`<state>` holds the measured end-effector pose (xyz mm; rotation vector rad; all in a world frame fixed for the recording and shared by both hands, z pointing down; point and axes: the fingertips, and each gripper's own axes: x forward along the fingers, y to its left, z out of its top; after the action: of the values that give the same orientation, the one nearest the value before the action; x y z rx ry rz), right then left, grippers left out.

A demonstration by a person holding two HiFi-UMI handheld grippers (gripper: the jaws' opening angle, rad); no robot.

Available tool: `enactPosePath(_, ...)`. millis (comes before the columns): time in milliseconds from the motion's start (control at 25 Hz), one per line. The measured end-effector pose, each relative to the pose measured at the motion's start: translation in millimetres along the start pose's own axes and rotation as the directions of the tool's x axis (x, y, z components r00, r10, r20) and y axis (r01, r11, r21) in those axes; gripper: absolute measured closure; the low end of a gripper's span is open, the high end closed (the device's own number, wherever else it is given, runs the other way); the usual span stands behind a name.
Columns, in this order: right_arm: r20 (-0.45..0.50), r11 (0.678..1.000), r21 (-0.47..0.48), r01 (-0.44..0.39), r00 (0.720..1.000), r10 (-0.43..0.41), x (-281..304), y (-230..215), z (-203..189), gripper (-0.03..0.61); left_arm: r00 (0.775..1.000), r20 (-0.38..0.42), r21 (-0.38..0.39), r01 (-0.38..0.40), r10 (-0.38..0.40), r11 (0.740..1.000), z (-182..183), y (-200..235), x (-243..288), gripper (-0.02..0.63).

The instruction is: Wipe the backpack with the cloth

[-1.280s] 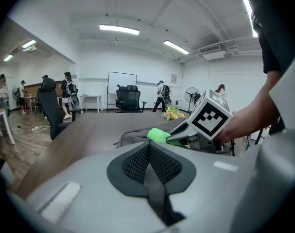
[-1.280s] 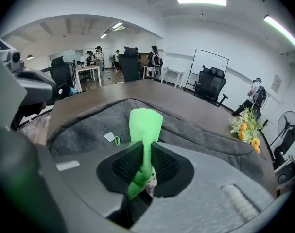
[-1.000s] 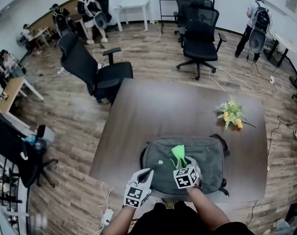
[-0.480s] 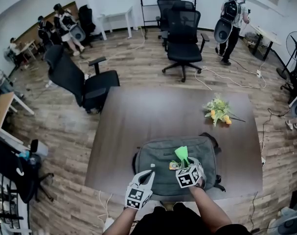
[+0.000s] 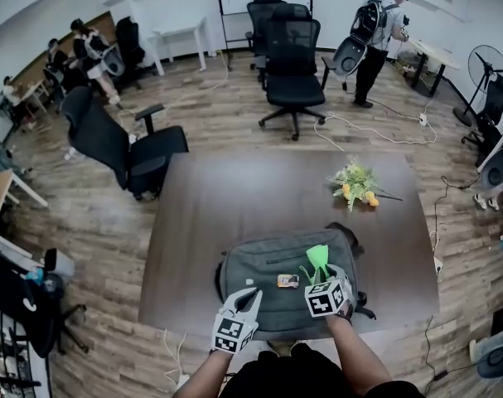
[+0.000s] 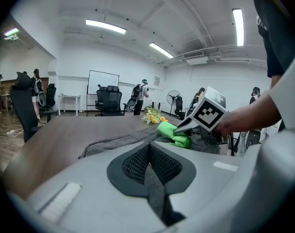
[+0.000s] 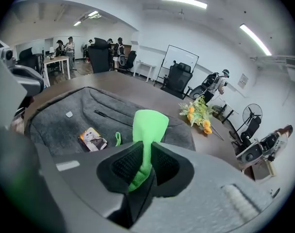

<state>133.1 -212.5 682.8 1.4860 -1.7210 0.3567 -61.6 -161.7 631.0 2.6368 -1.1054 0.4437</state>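
Right gripper (image 7: 142,165) pinches the green cloth (image 7: 150,123), which I see jutting lengthwise straight ahead of the jaws, above the grey backpack (image 5: 268,265) lying flat below, long axis crosswise. Left gripper (image 6: 148,154), jaws pressed together on nothing, is alongside.

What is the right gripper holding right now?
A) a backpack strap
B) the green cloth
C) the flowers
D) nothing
B: the right gripper is shut on the cloth, which sticks up over the backpack.
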Motion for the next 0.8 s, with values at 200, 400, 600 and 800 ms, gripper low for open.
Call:
enactPosePath(200,0.008,0.999,0.021,0.031,0.999,-0.031,-8,-19,-1,0.520,1.000,0.005,-0.001,0.010,-0.010,1.000,1,-1,7,0.595)
enactPosePath(400,0.018,0.998,0.019,0.055,0.998,-0.055,-13,-29,-2,0.520,1.000,0.006,0.002,0.026,-0.026,1.000,5,-5,13,0.595)
enactPosePath(600,0.021,0.996,0.016,0.092,0.995,-0.093,-22,-44,-6,0.520,1.000,0.004,0.013,0.026,-0.026,1.000,5,-5,19,0.595)
enactPosePath(800,0.027,0.992,0.048,0.112,0.993,-0.114,-29,-58,-12,0.520,0.999,0.002,0.003,0.033,-0.033,0.999,7,-9,20,0.595)
